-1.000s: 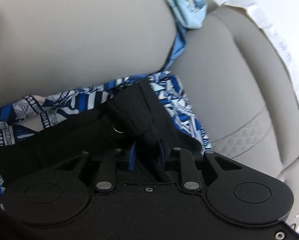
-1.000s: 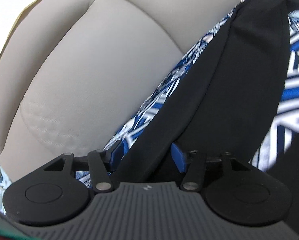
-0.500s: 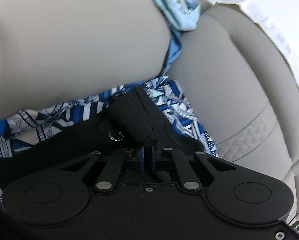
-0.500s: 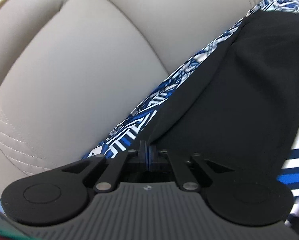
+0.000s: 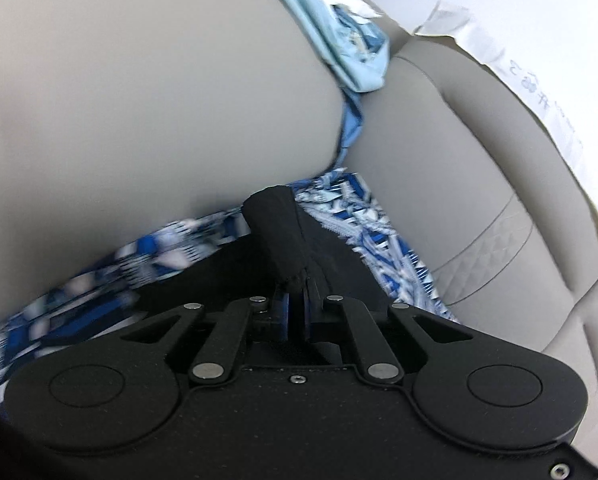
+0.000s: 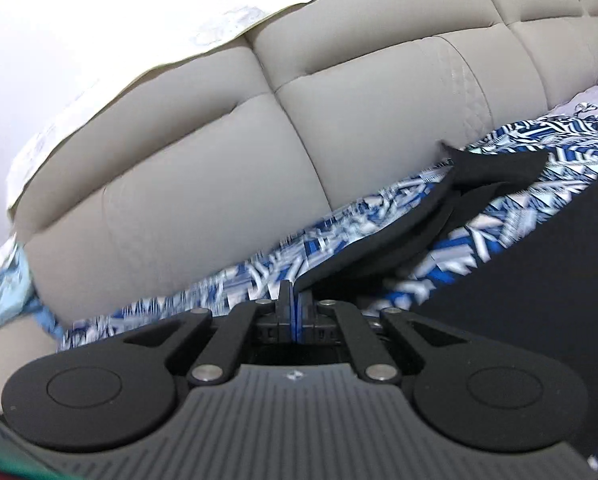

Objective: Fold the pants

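Black pants lie on a blue and white patterned cover over a grey sofa. My left gripper is shut on a bunched end of the pants, and the fabric rises in a ridge straight ahead of the blue pads. In the right wrist view the black pants stretch from the fingers toward the upper right, where a leg end lies against the sofa back. My right gripper is shut on a thin edge of that fabric. A wide black area fills the right side of that view.
The grey sofa backrest runs across behind the cover, with padded cushions to the right in the left wrist view. A light blue cloth is tucked between cushions. White paper-like sheets lie along the sofa top.
Both grippers closed on the black pants and lifted them. The right gripper swung, so the sofa back now fills its view and the pants trail away to the right.
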### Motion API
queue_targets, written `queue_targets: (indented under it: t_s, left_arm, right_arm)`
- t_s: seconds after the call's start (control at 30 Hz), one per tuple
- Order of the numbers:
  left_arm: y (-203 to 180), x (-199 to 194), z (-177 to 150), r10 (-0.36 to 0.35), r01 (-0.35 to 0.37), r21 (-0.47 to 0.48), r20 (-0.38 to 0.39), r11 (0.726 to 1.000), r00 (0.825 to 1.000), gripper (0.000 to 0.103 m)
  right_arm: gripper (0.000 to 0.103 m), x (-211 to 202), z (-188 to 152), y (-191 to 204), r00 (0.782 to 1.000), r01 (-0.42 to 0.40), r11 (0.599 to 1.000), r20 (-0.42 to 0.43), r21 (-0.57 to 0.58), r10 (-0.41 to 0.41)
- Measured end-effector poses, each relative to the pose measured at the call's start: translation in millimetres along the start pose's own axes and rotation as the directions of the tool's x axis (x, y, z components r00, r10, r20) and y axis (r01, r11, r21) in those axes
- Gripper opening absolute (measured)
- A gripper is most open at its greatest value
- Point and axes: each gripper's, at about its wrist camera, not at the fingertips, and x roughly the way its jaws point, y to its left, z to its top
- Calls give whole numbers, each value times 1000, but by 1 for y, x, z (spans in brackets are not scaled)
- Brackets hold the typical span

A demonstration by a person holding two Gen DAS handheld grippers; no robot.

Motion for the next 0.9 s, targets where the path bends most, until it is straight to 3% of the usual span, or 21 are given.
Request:
queue_targets:
  t_s: [0.17,0.33,0.4,0.47,0.7,0.9]
  left_arm:
    - [18,-15,-15,90,-90,18,-16,996,996,7]
    - [21,-11,-28,150,-149,53,-16,987,989,7]
    - [20,-7,-33,169,-168,65,-16,984,985,8]
    - [16,-6,-37,186,-185,93,1,978,983,9]
    - [9,-2,-39,207,-208,119,16,971,978,11]
    - [8,-2,-40,210,-211,130,16,969,977,11]
  right_arm:
    - [3,-34,-45,-14,997,31,999,-68,-32,-33]
    - [4,-42,-75,-22,992,72,994,-103,-79,-80]
    - [9,-42,-80,-25,989,96,991,-101,-88,-105]
    - [32,-38,-85,-25,983,157,981,-74,-112,-166]
    - [33,1,-62,-32,934,354,921,22,-160,-356]
    - [48,34,-20,-66,890,454,885,-5,-102,-457]
